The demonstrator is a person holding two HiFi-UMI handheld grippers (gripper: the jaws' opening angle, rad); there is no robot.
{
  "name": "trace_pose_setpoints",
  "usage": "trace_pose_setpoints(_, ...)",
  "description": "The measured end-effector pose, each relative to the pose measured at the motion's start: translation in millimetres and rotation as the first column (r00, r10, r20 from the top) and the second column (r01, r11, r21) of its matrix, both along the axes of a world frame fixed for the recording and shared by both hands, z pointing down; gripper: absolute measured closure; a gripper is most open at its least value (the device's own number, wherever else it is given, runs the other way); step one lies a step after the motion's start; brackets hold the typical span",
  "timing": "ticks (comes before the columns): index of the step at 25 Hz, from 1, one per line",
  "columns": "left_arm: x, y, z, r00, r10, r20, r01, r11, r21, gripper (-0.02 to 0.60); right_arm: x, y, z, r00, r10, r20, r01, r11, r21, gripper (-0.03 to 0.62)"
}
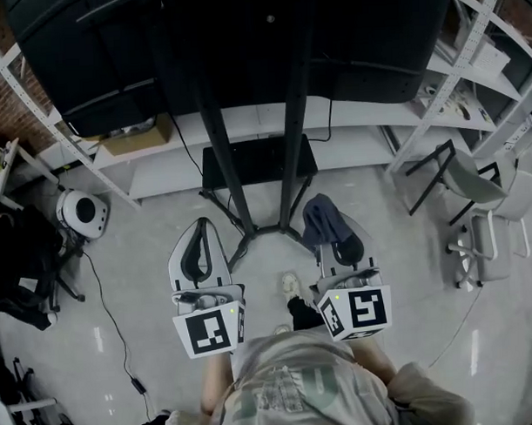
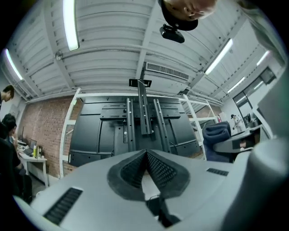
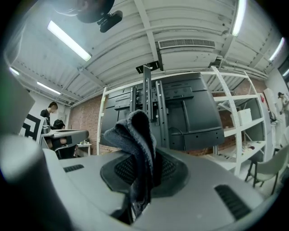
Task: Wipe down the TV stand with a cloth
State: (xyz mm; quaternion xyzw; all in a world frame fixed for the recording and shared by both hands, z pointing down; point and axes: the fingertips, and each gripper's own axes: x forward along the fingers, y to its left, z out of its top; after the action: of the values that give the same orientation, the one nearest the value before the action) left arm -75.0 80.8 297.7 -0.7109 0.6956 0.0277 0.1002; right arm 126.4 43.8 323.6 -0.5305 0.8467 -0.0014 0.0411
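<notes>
Cloth (image 1: pixel 322 216): dark blue-grey, pinched in the right gripper (image 1: pixel 335 247). Its bunched end pokes out past the jaw tips, toward the TV stand (image 1: pixel 286 145).

Right gripper view: the right gripper (image 3: pixel 145 155) has its jaws clamped on the cloth (image 3: pixel 135 135). The fabric is folded up above the pads and also trails down into the throat. The cloth is held in the air, clear of the TV stand (image 3: pixel 153 103) behind it.

Left gripper (image 1: pixel 199 229): the left gripper view shows the gripper (image 2: pixel 146 153) with jaws pressed together tip to tip and nothing between them. It points at the TV stand (image 2: pixel 143 113), apart from it.

Both grippers sit side by side in front of the person's torso. The marker cubes face the head camera, left (image 1: pixel 209 331) and right (image 1: pixel 360 310). One shoe (image 1: pixel 290 287) shows between them.

Stand layout:
- Two black uprights rise from splayed base legs (image 1: pixel 260 234) on the grey floor.
- A low black shelf (image 1: pixel 258 161) sits across the uprights.
- A large black screen (image 1: pixel 242 34) is mounted on top. The gripper views show its back, with mount rails.

Surroundings:
- White shelving (image 1: pixel 470 56) stands behind the stand and to its right.
- A grey chair (image 1: pixel 479 200) is at right.
- A white round unit (image 1: pixel 81 212) sits on the floor at left.
- A black cable (image 1: pixel 113 317) runs across the floor.
- A person (image 3: pixel 49 110) is far off at a desk.
</notes>
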Motion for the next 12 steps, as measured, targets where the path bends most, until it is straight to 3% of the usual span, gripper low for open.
trace_pose_setpoints(4, 6, -62, -21, 0.998, 0.011, -0.062, -0.010, 1.000, 0.026, 0.566, 0, -72, -14, 0.999, -0.034, 0.019, 0.034, 0.999, 0.023, 0.537)
trace_pose_setpoints(8, 13, -116, -32, 0.998, -0.012, -0.064, 0.015, 0.999, 0.040, 0.566, -5, -133, -30, 0.995, -0.092, -0.021, 0.094, 0.992, 0.080, 0.537)
trace_pose_setpoints(12, 13, -148, -25, 0.997, -0.015, -0.071, 0.015, 1.000, -0.004, 0.566, -19, -163, -25, 0.989, -0.142, -0.031, 0.144, 0.987, 0.077, 0.537)
